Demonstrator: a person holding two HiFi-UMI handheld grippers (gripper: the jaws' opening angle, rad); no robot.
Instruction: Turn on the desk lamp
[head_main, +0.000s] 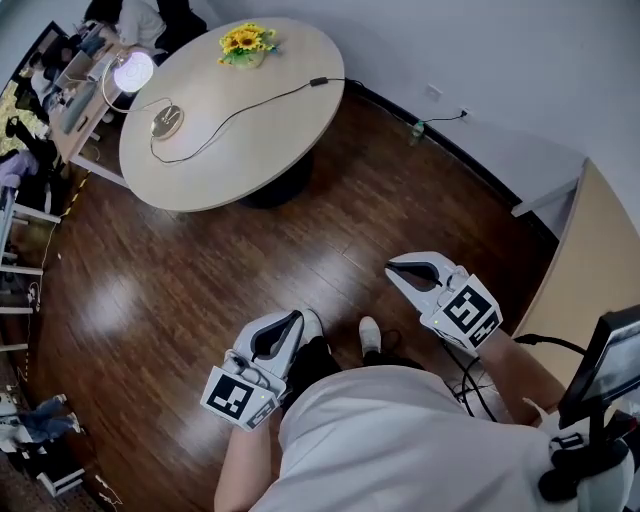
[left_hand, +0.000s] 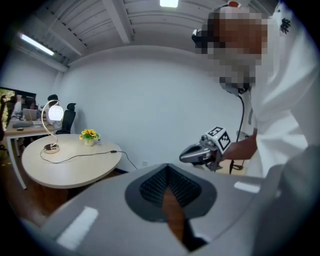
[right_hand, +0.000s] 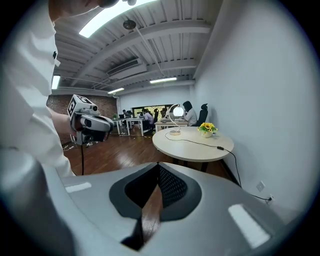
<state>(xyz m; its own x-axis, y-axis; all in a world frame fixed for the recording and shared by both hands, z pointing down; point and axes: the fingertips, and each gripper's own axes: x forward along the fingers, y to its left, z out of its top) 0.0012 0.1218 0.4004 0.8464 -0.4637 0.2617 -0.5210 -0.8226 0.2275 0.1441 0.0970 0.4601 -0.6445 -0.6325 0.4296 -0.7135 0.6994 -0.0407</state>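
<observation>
Desk lamp (head_main: 133, 72) stands at the far-left rim of the round bench (head_main: 260, 160), well apart from you. Its globe glows in all three views, so you should judge it lit as things stand. Left gripper (head_main: 297, 320) and right gripper (head_main: 393, 267) hang low in front of your body over the wood floor (head_main: 150, 300), nowhere near the bench. On both, the fingers (left_hand: 150, 186) are together with only a sliver of floor showing between the pads, and nothing is held. Risks from here: (1) If the lamp is in fact on, a touch on its switch would put it out, so check the globe before you press anything. (2) The switch cannot be made out at this range. The round base (head_main: 167, 122) and the small dark block (head_main: 318, 82) on the cable (head_main: 240, 108) are both candidates, and a wrong guess means a wasted poke. (3) The lamp is a tall arch on a small base close to the rim; a sideways push with closed fingers could slide or tip it off, so press straight down. (4) The cable lies slack across the bench and runs off its edge; a gripper sweeping low could snag it and drag the lamp. (5) The yellow flowers (head_main: 247, 42) sit near the far rim, so keep your approach clear of them.
</observation>
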